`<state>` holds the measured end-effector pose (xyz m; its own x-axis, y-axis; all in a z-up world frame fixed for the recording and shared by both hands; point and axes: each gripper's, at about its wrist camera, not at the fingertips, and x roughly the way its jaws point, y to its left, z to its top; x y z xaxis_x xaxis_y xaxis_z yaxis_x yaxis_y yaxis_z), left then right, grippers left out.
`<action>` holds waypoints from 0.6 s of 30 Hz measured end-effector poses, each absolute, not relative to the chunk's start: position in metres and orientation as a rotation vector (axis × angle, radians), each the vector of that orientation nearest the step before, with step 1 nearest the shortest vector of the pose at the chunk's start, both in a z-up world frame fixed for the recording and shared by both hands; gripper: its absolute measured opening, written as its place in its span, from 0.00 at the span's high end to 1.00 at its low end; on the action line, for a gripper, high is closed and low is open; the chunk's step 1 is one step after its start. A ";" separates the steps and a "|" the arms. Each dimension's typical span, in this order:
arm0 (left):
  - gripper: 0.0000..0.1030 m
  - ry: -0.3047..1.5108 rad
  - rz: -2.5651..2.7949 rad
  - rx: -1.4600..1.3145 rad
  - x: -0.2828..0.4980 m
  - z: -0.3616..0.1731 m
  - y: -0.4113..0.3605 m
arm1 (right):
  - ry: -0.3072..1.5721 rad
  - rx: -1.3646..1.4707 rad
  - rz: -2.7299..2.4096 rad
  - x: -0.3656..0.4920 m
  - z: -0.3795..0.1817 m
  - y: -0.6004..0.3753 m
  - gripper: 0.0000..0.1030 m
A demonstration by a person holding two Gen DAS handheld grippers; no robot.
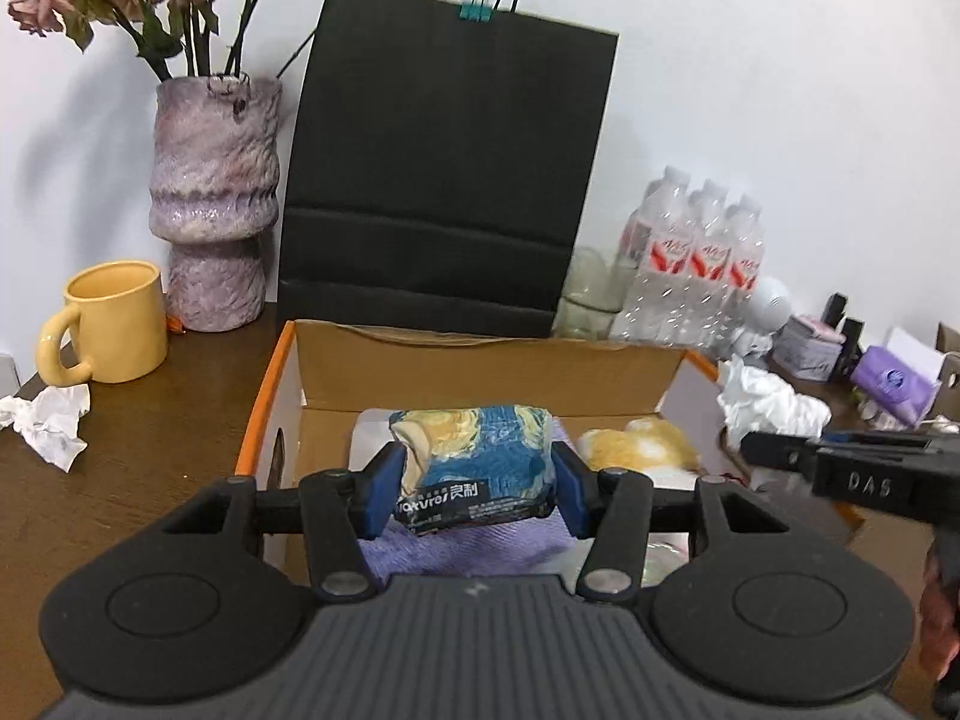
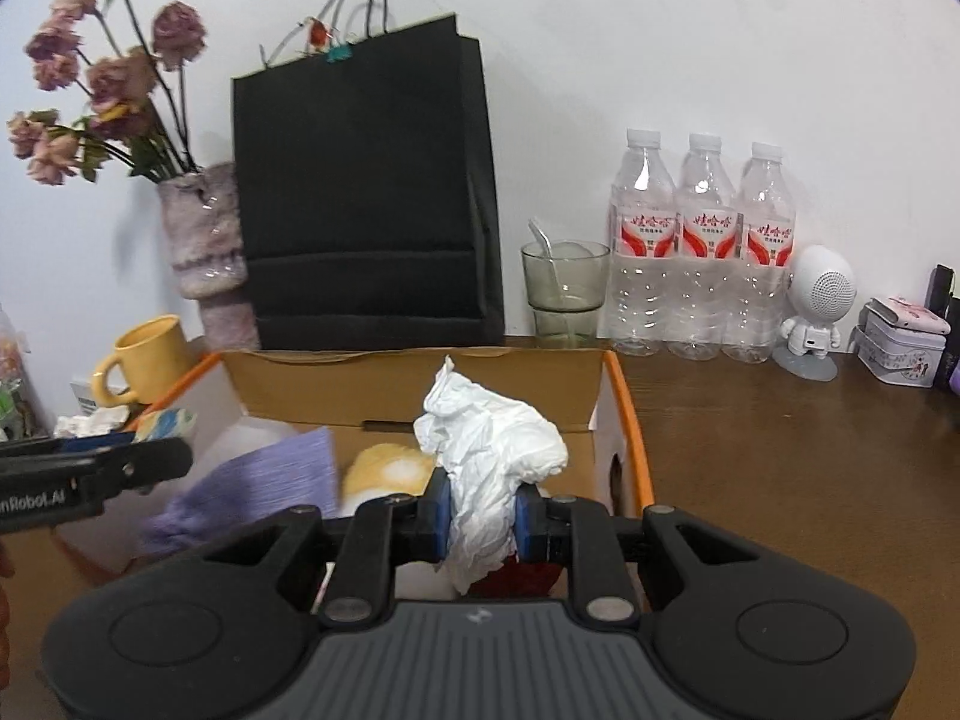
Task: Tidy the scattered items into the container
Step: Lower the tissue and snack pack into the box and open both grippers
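Observation:
An open cardboard box with orange edges [image 1: 480, 360] [image 2: 420, 381] stands in front of me on the wooden table. My left gripper [image 1: 474, 489] is shut on a blue-and-yellow printed tissue pack [image 1: 480, 462] and holds it over the box. My right gripper [image 2: 483, 519] is shut on a crumpled white tissue [image 2: 492, 450], also over the box. Inside lie a purple cloth [image 2: 264, 480] [image 1: 468, 546] and a yellow-white soft item [image 1: 636, 444] [image 2: 390, 468]. Another crumpled white tissue [image 1: 48, 426] lies on the table left of the box.
A yellow mug [image 1: 108, 324], a purple vase with dried flowers [image 1: 216, 204] and a black paper bag [image 1: 444, 180] stand behind the box. A glass cup [image 2: 564, 288], three water bottles [image 2: 699, 252], a white speaker figure [image 2: 816, 312] and a tin [image 2: 900, 348] stand at the right.

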<state>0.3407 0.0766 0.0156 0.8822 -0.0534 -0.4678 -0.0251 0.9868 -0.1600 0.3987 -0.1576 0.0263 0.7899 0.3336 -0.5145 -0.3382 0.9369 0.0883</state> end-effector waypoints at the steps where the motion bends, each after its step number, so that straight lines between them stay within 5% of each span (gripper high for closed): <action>1: 0.49 0.494 -0.013 -0.161 0.344 0.014 0.077 | 0.558 -0.010 0.362 0.404 0.025 -0.158 0.81; 5: 0.48 0.508 -0.016 -0.145 0.355 0.010 0.078 | 0.570 -0.032 0.369 0.416 0.020 -0.155 0.81; 7: 0.42 0.519 -0.012 -0.137 0.360 0.008 0.077 | 0.573 -0.042 0.371 0.418 0.018 -0.153 0.77; 8: 0.31 0.525 -0.009 -0.131 0.361 0.007 0.076 | 0.575 -0.046 0.371 0.419 0.018 -0.151 0.73; 9: 0.14 0.530 -0.006 -0.126 0.362 0.007 0.076 | 0.575 -0.045 0.369 0.420 0.018 -0.151 0.57; 10: 0.07 0.529 0.002 -0.118 0.362 0.007 0.075 | 0.576 -0.037 0.365 0.421 0.018 -0.152 0.44; 11: 0.00 0.519 0.011 -0.109 0.361 0.008 0.073 | 0.575 -0.028 0.362 0.421 0.019 -0.152 0.19; 12: 0.00 0.511 0.016 -0.097 0.360 0.010 0.072 | 0.568 -0.023 0.361 0.421 0.020 -0.153 0.05; 18: 0.00 0.521 0.040 -0.044 0.358 0.011 0.063 | 0.550 -0.031 0.358 0.414 0.028 -0.151 0.02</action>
<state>0.3582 0.0627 0.0110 0.8665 0.0270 -0.4984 -0.0493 0.9983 -0.0317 0.4141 -0.1515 0.0275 0.7923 0.3246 -0.5167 -0.3410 0.9377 0.0662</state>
